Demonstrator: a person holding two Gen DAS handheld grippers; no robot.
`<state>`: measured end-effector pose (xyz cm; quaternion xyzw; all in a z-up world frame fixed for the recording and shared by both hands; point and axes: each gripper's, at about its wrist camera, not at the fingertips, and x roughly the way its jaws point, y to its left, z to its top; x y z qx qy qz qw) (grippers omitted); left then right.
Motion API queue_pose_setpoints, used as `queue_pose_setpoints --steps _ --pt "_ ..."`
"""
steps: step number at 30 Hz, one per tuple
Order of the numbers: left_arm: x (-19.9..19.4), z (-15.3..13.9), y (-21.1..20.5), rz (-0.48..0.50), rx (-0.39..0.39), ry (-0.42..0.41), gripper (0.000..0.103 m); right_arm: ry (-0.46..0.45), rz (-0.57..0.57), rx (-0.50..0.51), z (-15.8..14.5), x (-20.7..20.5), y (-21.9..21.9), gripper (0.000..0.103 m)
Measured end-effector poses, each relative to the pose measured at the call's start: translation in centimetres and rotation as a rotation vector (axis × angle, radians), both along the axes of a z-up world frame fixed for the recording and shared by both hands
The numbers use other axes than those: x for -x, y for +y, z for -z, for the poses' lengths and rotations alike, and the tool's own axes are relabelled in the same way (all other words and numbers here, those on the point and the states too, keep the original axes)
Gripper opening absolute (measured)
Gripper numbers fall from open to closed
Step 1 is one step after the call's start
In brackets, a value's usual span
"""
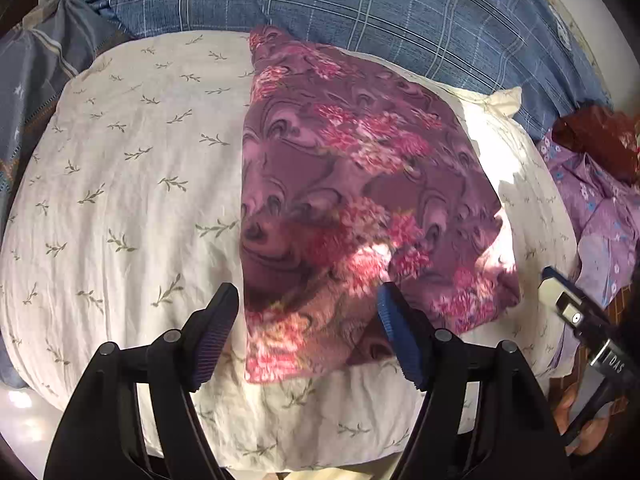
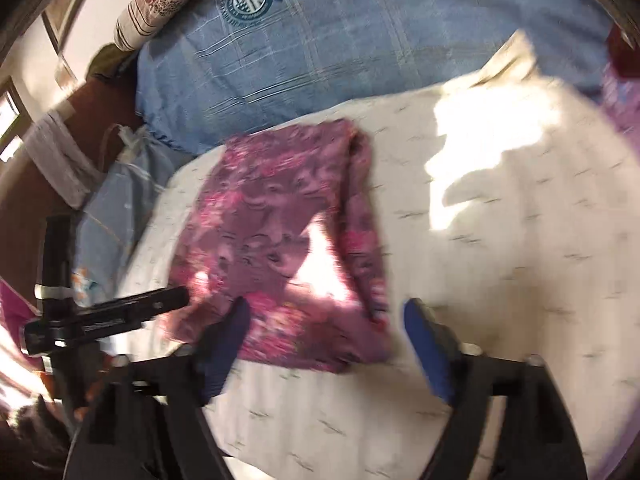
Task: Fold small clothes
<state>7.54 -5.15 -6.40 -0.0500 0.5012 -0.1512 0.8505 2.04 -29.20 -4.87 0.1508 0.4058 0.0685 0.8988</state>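
Observation:
A purple garment with pink flowers (image 1: 352, 200) lies folded flat on a cream pillow with a leaf print (image 1: 128, 184). My left gripper (image 1: 308, 320) is open and empty, its fingertips over the garment's near edge. In the blurred right wrist view the same garment (image 2: 280, 248) lies on the pillow (image 2: 500, 240), with one side folded over along its right edge. My right gripper (image 2: 326, 336) is open and empty just above the garment's near edge. The left gripper's body (image 2: 108, 316) shows at the left there; the right gripper's body (image 1: 580, 320) shows at the right in the left wrist view.
A blue checked pillow (image 1: 380, 4) lies behind the cream one. A lilac flowered garment (image 1: 600, 216) and a dark red one (image 1: 600, 136) lie in a pile at the right. A striped grey-blue cloth (image 1: 36, 80) lies at the left.

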Motion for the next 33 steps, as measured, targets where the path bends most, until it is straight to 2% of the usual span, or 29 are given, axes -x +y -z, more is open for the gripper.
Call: queue_pose_setpoints --steps 2,4,6,8,11,14,16,19,22,26,33 --pt "1.2 -0.4 -0.4 0.001 -0.059 -0.043 0.072 0.006 0.029 0.084 -0.4 1.0 -0.6 0.085" --pt "1.6 -0.7 -0.8 0.004 -0.093 -0.076 0.073 0.045 0.069 0.165 -0.6 1.9 -1.2 0.093" --pt "2.9 -1.1 -0.7 -0.004 -0.11 -0.104 0.077 0.078 0.092 0.188 -0.6 3.1 -2.3 0.1" --pt "4.0 -1.6 -0.3 -0.014 -0.105 -0.14 0.078 0.096 0.09 0.177 -0.6 4.4 -2.8 0.101" --pt "5.8 -2.4 -0.1 -0.033 -0.14 -0.215 0.08 0.062 0.101 0.206 -0.9 6.6 -3.1 0.101" --pt "6.9 -3.0 -0.5 -0.046 -0.205 -0.288 0.084 0.034 0.125 0.345 -1.3 8.5 -2.1 0.101" --pt "7.9 -3.0 -0.5 -0.056 -0.246 -0.316 0.084 0.009 0.129 0.396 -1.6 9.1 -1.4 0.102" --pt "8.7 -2.5 -0.2 -0.086 -0.296 -0.307 0.084 -0.024 0.131 0.424 -2.0 9.9 -0.7 0.102" --pt "9.4 -1.9 0.3 -0.085 -0.307 -0.31 0.084 -0.039 0.114 0.441 -2.1 10.5 0.1 0.102" --pt "10.4 -1.4 0.9 -0.063 -0.29 -0.287 0.084 -0.024 0.078 0.415 -1.6 10.8 0.4 0.102" --pt "11.9 -1.5 0.3 0.002 -0.276 -0.299 0.084 -0.019 0.064 0.445 -1.4 11.3 0.7 0.102"
